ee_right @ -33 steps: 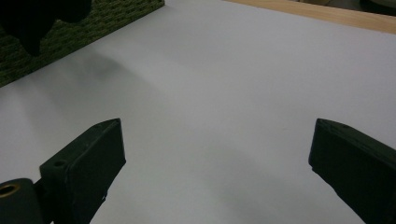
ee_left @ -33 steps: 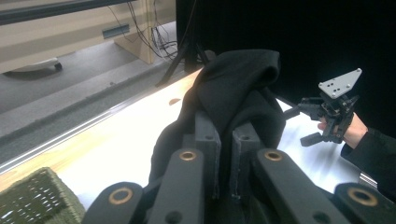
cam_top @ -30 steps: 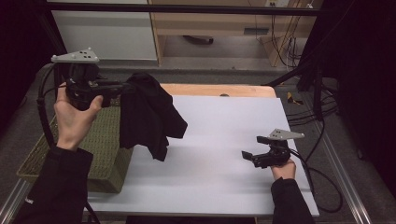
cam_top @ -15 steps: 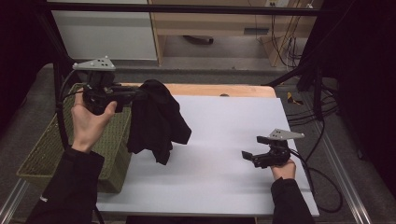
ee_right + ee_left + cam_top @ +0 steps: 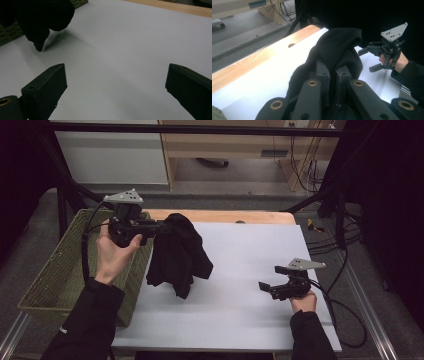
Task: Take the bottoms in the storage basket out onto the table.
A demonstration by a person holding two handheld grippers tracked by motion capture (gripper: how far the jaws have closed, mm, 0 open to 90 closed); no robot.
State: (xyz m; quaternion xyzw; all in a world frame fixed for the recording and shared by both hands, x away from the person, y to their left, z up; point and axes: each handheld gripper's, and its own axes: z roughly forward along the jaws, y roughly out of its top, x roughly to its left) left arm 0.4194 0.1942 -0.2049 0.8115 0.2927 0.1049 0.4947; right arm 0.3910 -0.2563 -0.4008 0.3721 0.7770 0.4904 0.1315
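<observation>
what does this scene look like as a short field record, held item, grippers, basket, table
held item: black cloth garment, hanging bunched above the table
left gripper: shut on the garment's top
right gripper: open, nothing between the jaws, low over the table at the right
basket: green woven basket at the table's left edge, under the left hand
table: white sheet on wooden table; garment's lower tip near or at the sheet, contact unclear

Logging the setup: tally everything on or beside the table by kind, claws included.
Black garment: 1
Green woven basket: 1
Claws, left and right: 2
Total: 4
</observation>
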